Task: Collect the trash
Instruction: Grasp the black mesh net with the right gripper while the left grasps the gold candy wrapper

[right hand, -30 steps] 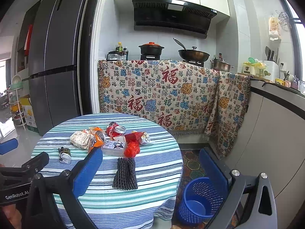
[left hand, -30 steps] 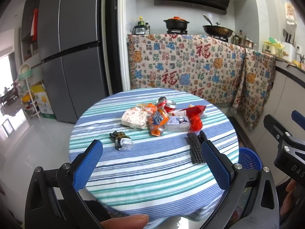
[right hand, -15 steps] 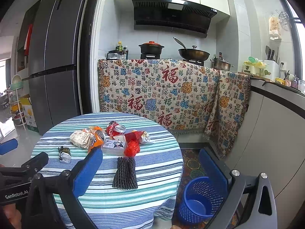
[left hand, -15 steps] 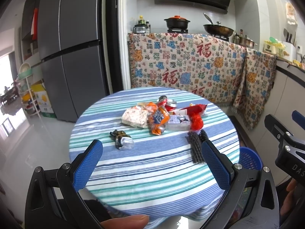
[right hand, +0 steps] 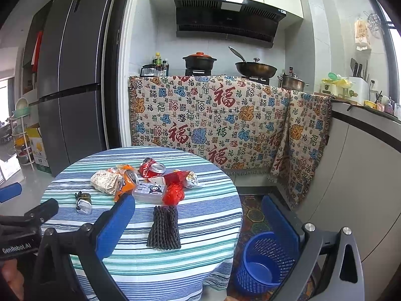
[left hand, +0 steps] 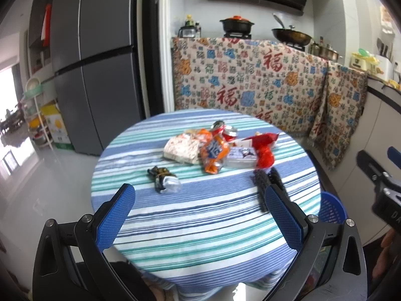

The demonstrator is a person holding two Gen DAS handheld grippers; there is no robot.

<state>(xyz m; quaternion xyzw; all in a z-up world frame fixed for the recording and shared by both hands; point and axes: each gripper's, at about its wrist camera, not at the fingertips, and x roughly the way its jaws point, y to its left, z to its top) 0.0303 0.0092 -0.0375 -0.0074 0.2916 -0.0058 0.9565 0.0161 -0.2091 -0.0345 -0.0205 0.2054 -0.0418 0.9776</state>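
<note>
Left wrist view: the round table under a blue, teal and white striped cloth [left hand: 205, 215] fills the middle, its near edge cut off behind the gripper frame. The left gripper [left hand: 199, 204] hangs above the near part of the table with its blue-padded jaws spread wide, gripping nothing and touching nothing. The trash sits in a loose cluster on the far half of the table: a pale crumpled paper packet [left hand: 181, 148], an orange crinkled snack bag [left hand: 214, 153] overlapping it, a crushed red drink can [left hand: 224, 131] behind, a small flat printed box [left hand: 241, 156] and a red crumpled wrapper [left hand: 263, 150]. What lies under the overlaps is hidden. Apart from the cluster, nearer the gripper, lies a small dark-and-silver crumpled wrapper [left hand: 164, 179]; its print is too blurred to read. A black ridged mat-like strip [left hand: 263, 178] is partly covered by the right-hand pad. A blue plastic mesh basket [left hand: 332, 207] stands on the floor beside the table, mostly hidden by the table edge and the gripper.

Right wrist view: the right gripper [right hand: 199, 213] is held over the table's right edge, jaws wide apart and empty, clear of everything. Its left pad hides part of the orange bag's lower end. The black strip lies in full sight between the pads, and the blue basket looks empty.
</note>
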